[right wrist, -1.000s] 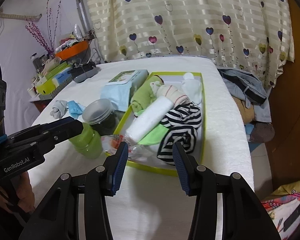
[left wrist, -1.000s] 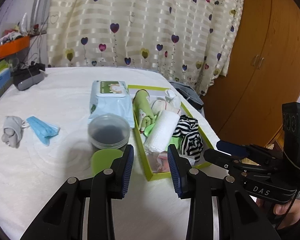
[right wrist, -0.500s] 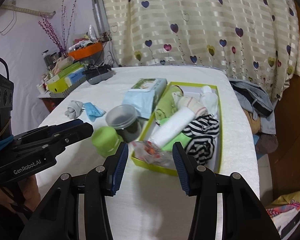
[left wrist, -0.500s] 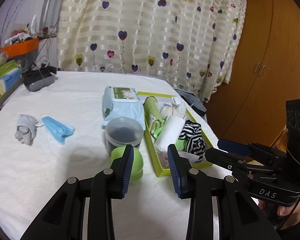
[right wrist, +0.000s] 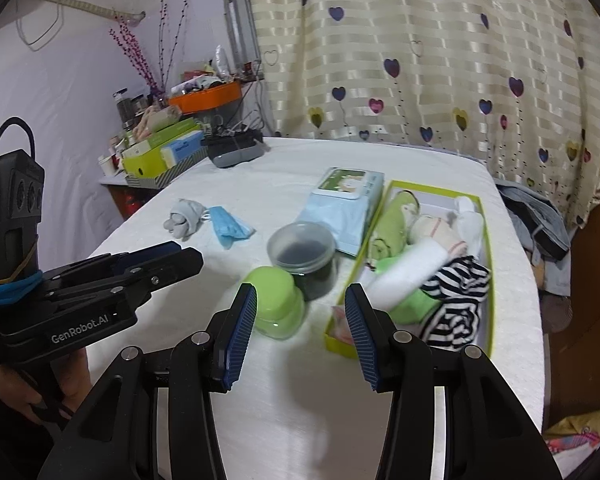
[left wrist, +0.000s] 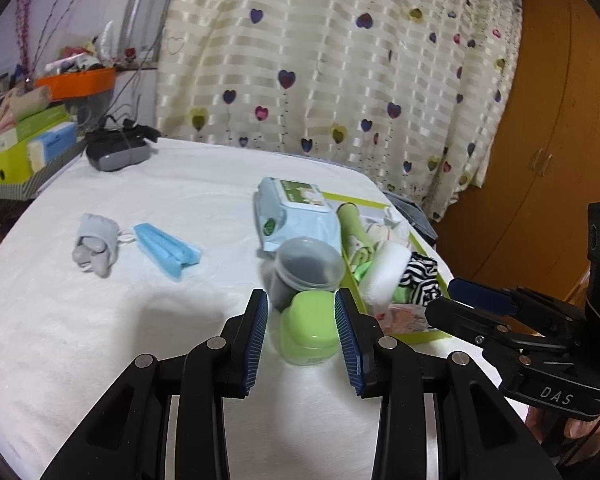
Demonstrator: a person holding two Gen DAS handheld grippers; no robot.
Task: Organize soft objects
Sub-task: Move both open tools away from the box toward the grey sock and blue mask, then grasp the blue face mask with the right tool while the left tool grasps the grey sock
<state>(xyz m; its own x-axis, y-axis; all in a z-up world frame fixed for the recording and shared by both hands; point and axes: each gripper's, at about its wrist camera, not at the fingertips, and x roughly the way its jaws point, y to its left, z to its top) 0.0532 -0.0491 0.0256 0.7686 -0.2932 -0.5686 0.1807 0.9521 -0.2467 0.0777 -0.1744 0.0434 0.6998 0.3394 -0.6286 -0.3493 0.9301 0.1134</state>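
Both the left gripper (left wrist: 301,334) and right gripper (right wrist: 300,334) hang spread and empty above the white cloth-covered surface (left wrist: 100,320), near the lime-green rectangular tray (right wrist: 485,264) of rolled cloths.

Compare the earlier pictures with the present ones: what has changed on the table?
Both open hand-held grippers, left and right, pulled back from the green tray; the left swung toward the green jar. Nothing was gripped or released. Mask and grey sock stayed put.
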